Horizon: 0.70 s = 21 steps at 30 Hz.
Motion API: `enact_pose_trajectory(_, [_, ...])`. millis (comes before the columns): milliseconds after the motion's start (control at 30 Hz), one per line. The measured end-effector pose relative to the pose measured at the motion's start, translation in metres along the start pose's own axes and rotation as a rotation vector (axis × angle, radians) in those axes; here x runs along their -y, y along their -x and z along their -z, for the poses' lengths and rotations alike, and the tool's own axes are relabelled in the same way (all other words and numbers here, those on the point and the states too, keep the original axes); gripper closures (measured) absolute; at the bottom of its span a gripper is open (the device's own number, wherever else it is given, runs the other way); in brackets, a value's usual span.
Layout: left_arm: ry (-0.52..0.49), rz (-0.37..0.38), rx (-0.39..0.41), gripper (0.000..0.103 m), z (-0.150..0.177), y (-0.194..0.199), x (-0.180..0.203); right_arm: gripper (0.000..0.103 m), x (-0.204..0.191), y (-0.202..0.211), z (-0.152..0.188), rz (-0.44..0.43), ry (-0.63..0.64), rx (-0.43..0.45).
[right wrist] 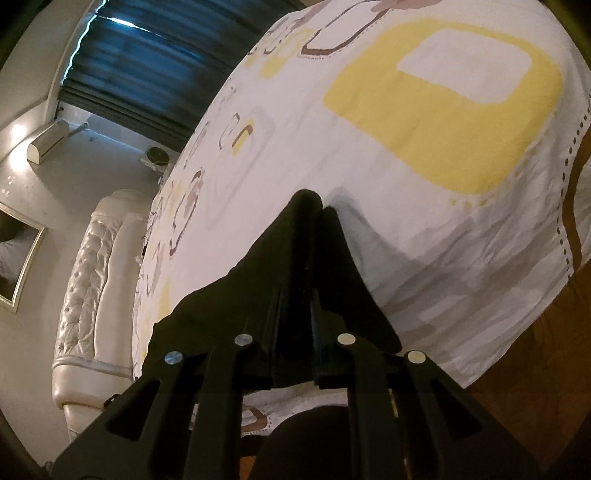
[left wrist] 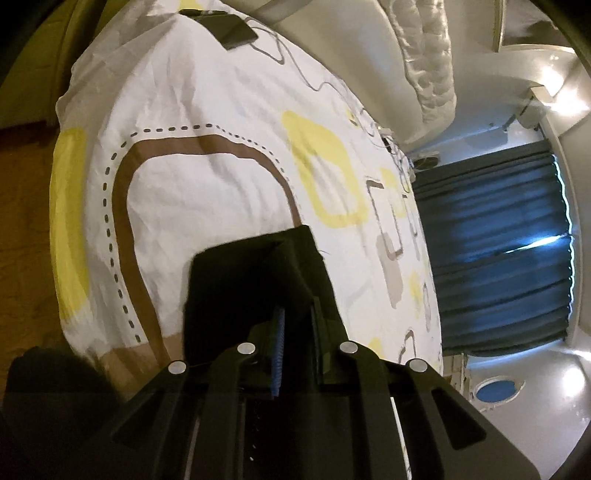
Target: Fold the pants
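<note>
The pants are black cloth. In the left wrist view my left gripper (left wrist: 295,317) is shut on a bunched edge of the pants (left wrist: 251,273), held above the patterned bed sheet (left wrist: 207,184). In the right wrist view my right gripper (right wrist: 295,321) is shut on another part of the pants (right wrist: 310,236), which stick up in a dark peak over the fingers above the bed sheet (right wrist: 443,110). Most of the pants hang below the cameras and are hidden.
The bed has a white sheet with yellow, brown and grey shapes. A dark flat object (left wrist: 229,29) lies at its far end. A white tufted headboard (right wrist: 92,277) and blue curtains (left wrist: 498,251) stand beyond. Wooden floor (right wrist: 535,369) borders the bed.
</note>
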<state>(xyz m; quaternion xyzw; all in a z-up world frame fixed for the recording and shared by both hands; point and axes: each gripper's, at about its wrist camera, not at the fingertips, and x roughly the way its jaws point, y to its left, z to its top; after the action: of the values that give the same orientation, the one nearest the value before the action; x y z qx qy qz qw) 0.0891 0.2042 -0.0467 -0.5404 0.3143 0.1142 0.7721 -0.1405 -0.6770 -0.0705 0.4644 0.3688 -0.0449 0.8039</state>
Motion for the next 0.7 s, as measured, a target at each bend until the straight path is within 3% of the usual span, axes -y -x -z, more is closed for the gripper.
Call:
enact_pose_trajectory(367, [0.014, -0.057, -0.003, 0.091, -0.006, -0.008, -0.027, 0.091, 0.025, -0.011, 0.033, 0.038, -0.048, -0.065])
enact_pose_trajectory(567, [0.014, -0.092, -0.017, 0.091, -0.015, -0.020, -0.034, 0.090, 0.031, -0.011, 0.024, 0.037, -0.059, -0.043])
enact_pose_trajectory(633, [-0.019, -0.095, -0.020, 0.091, -0.020, -0.024, -0.027, 0.084, 0.025, -0.004, 0.014, 0.047, -0.039, -0.017])
enact_pose_trajectory(700, [-0.056, -0.097, -0.022, 0.091, -0.022, -0.027, -0.023, 0.058, 0.020, 0.004, 0.003, 0.042, -0.027, 0.015])
